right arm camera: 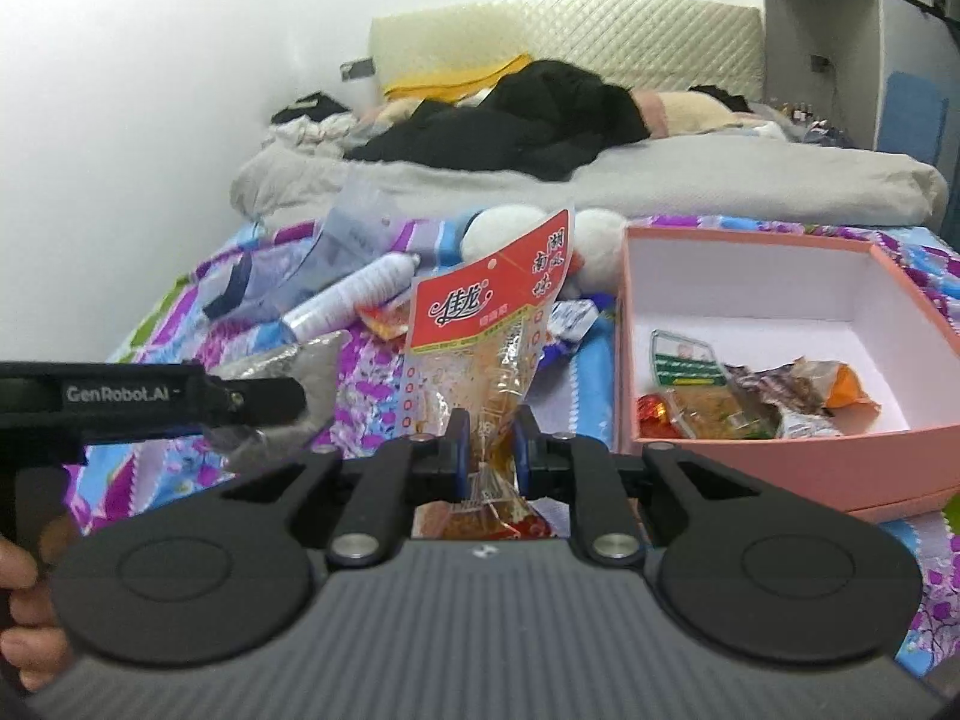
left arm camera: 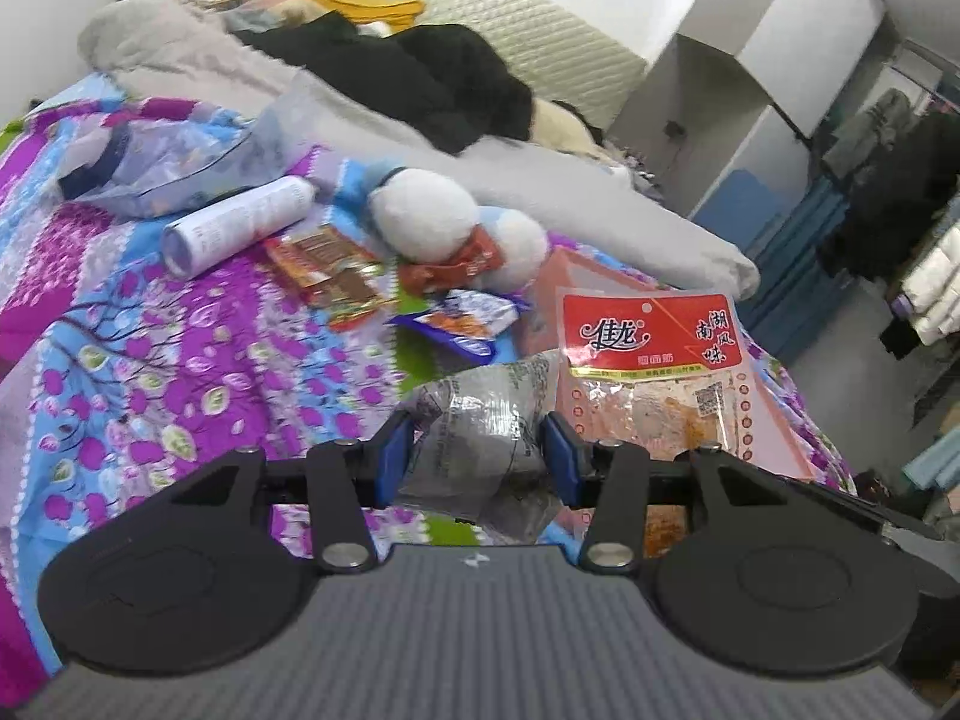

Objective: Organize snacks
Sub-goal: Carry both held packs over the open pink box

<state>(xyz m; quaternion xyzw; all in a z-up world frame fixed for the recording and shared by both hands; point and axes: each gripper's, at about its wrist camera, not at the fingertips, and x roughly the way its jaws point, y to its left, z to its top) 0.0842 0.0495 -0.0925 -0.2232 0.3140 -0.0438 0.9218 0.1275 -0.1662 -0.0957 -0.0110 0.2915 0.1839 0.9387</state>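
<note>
**Both grippers loaded, pink box waiting on the right**

Nearest the left wrist camera, the left gripper point(left arm camera: 480, 456) has its blue pads pressed against either side of a crumpled silver-grey packet point(left arm camera: 480, 420); the jaws stand fairly wide because the packet is bulky, and it bulges between them instead of hanging flat. Beyond it on the floral bedspread point(left arm camera: 150, 372), reading left to right, lie a white cylinder point(left arm camera: 237, 222) on its side, a brown-red snack pack point(left arm camera: 333, 273), a blue-and-white wrapper point(left arm camera: 465, 327) and a white plush toy point(left arm camera: 444, 222) with a red wrapper point(left arm camera: 450, 264) against it. These loose items look like the remaining pile, not yet sorted.

From the right wrist view, the left gripper's black body enters at the left edge, held by a person's hand point(right arm camera: 24, 612). At centre, the right gripper point(right arm camera: 491, 450) has its fingers nearly together, pinching the lower part of a red-topped clear snack bag point(right arm camera: 480, 324), which stands upright above the jaws; gripping low lets the printed top stay clear. To the right sits the pink box point(right arm camera: 780, 450), open, with several snacks point(right arm camera: 720, 402) already gathered in its near corner. Judging by that, both held packs are probably headed for the box.
</note>
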